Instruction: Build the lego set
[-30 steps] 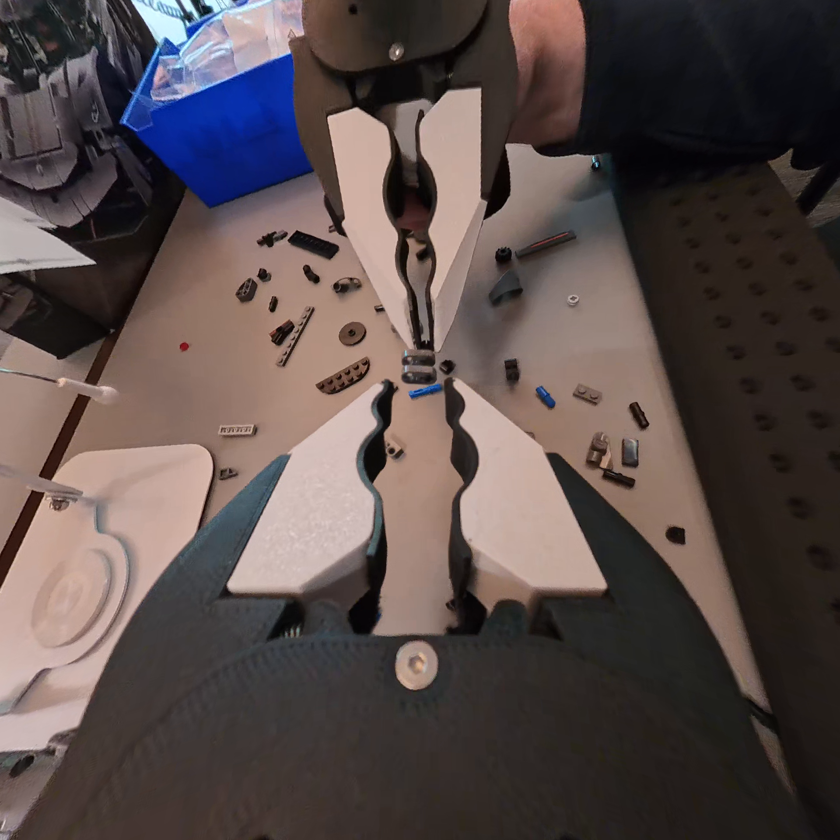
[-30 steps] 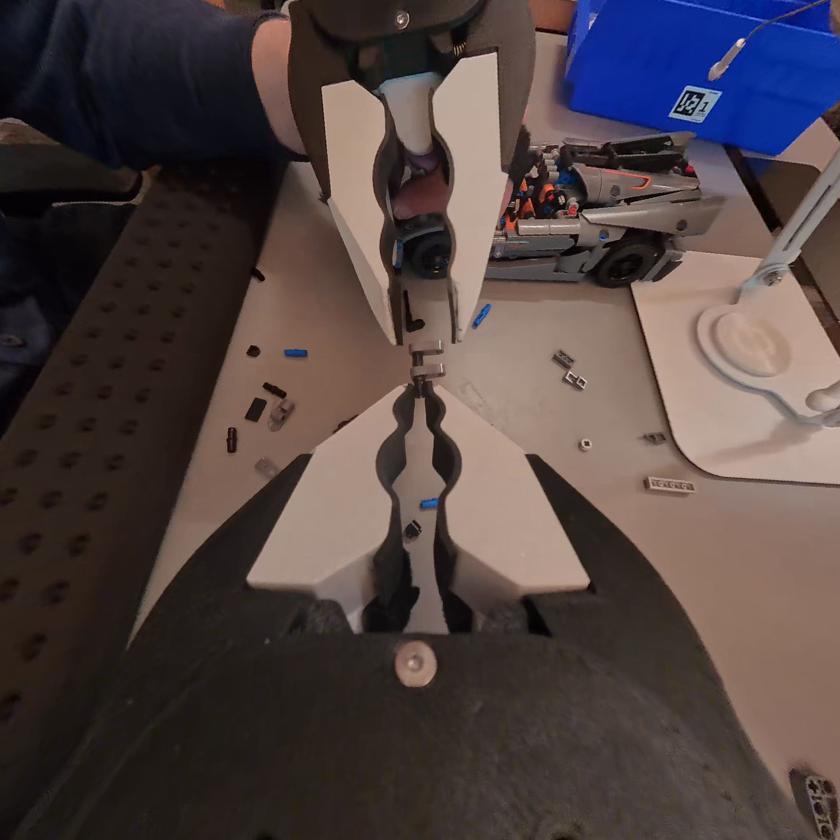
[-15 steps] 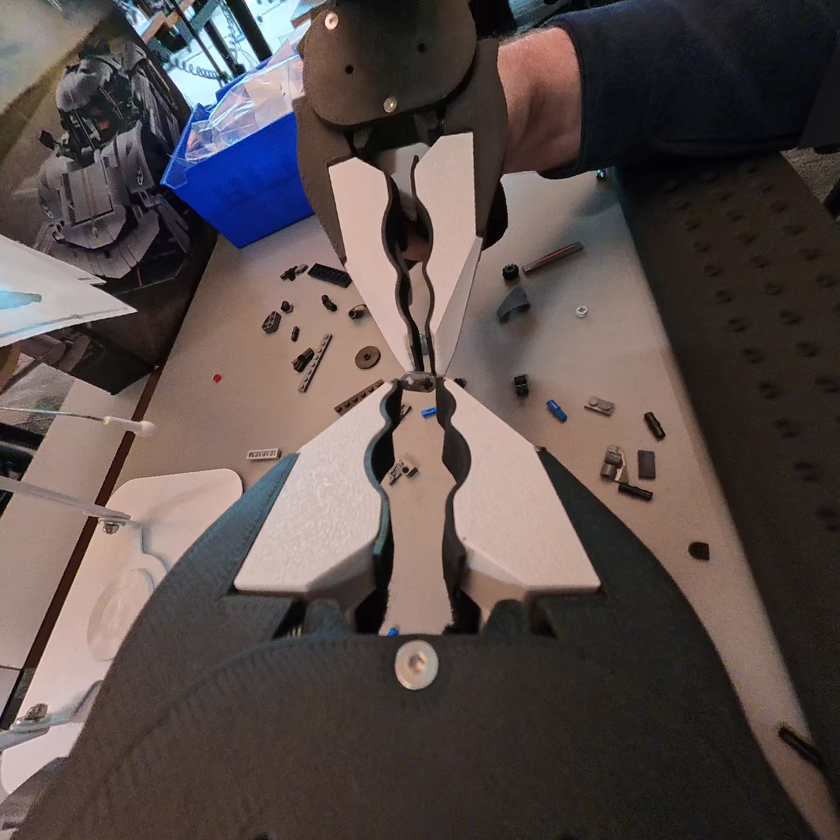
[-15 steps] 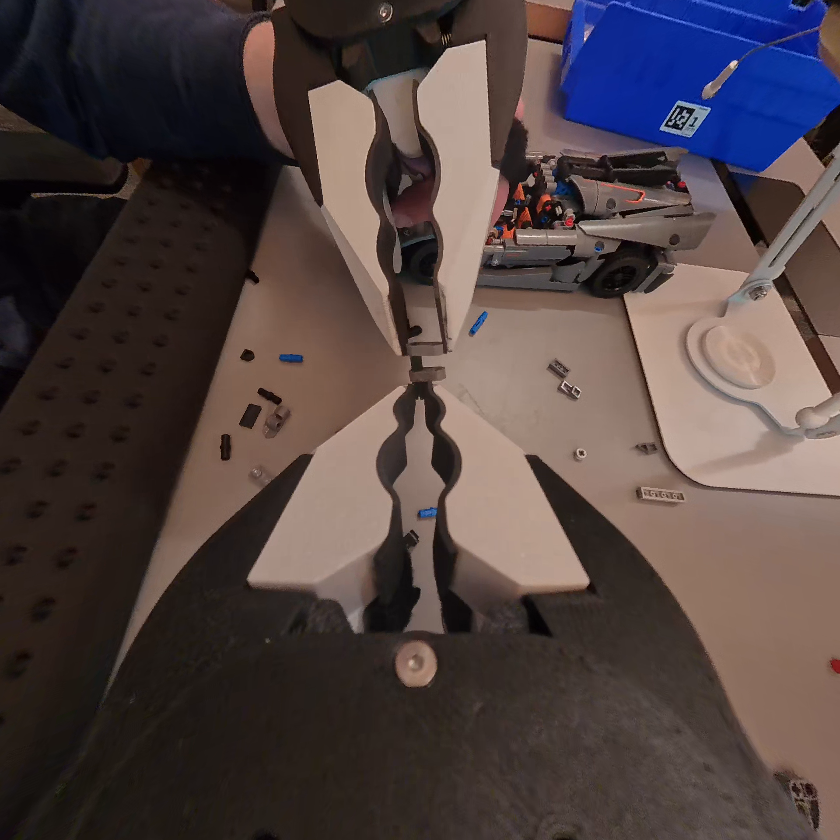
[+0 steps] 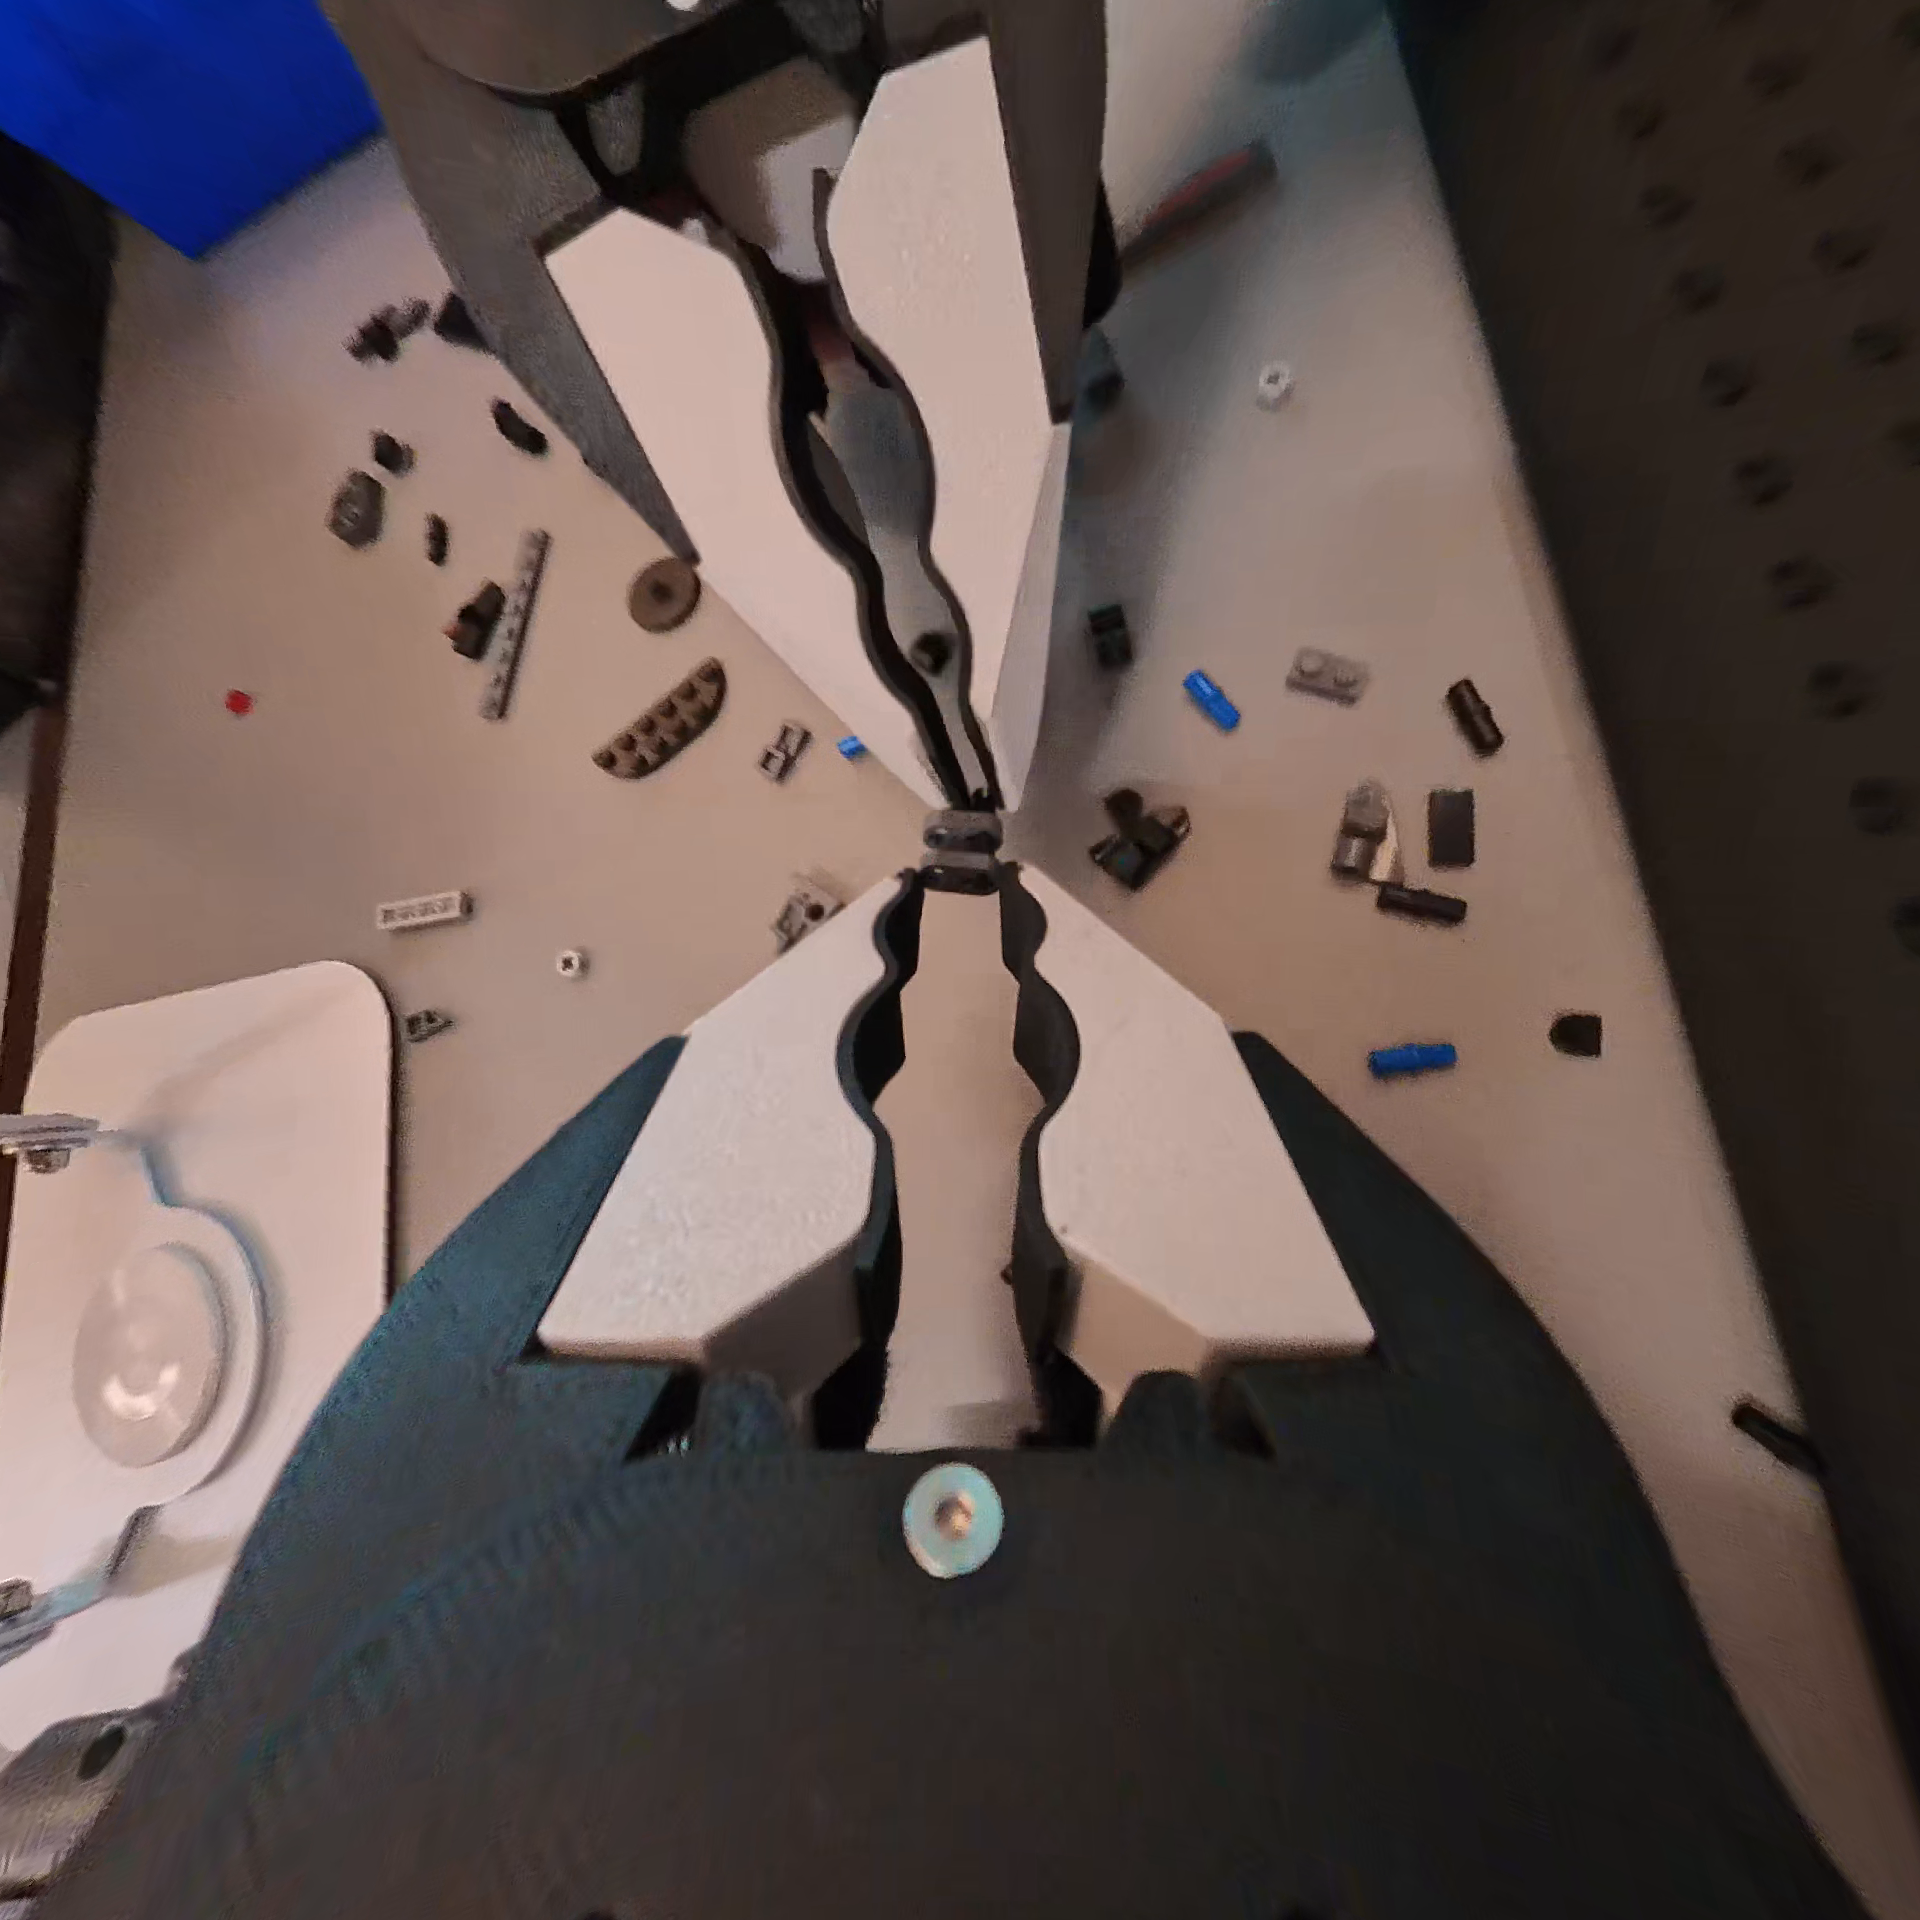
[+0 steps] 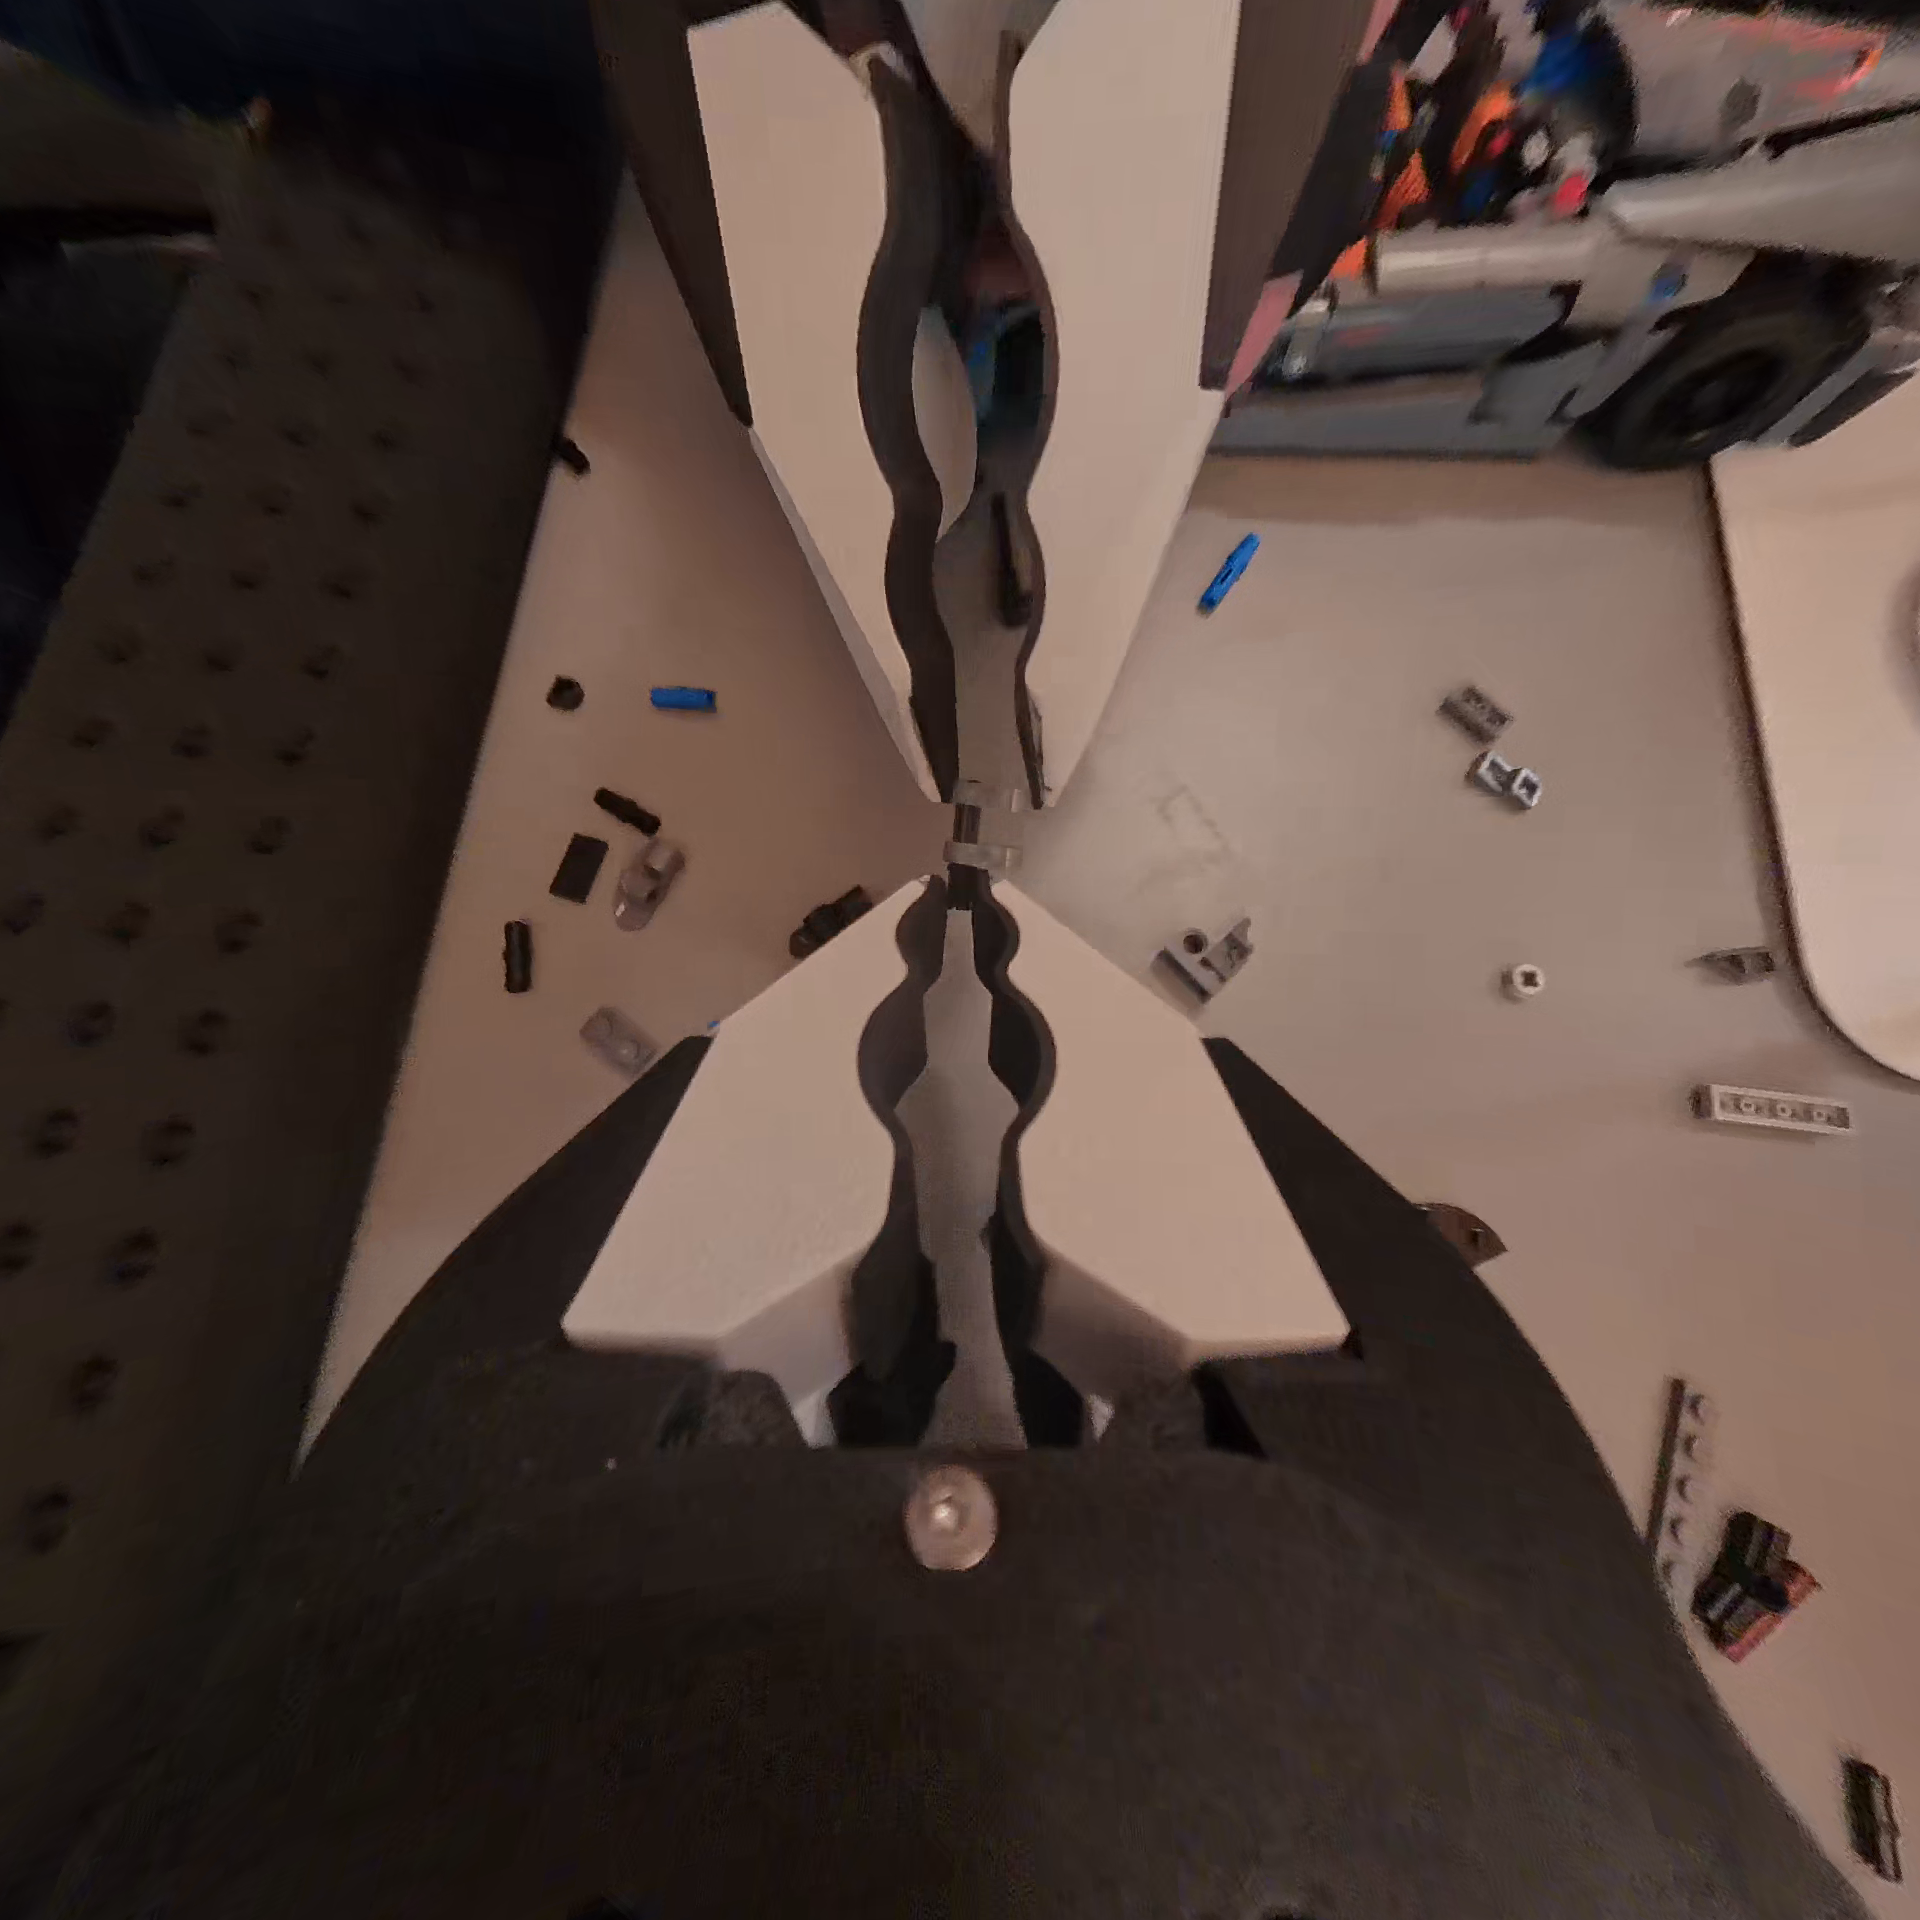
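Meeting tip to tip above the desk (image 5: 260, 831), the left hand-held gripper (image 5: 961, 881) and right hand-held gripper (image 6: 961, 896) each pinch one end of a tiny grey lego piece (image 5: 961, 844), probably light, rigid and slippery; best gripped by its flat ends.

The left hand-held gripper (image 5: 958, 881) has a dark, grainy printed-plastic body, matt white plastic fingers (image 5: 727, 1143) with a fine pebbled surface, and a shiny metal screw (image 5: 952, 1519). The tabletop (image 5: 312, 810) is smooth, matt beige. Loose bricks such as the blue pin (image 5: 1411, 1059) are glossy plastic. The dark perforated mat (image 6: 208, 831) looks soft and dull
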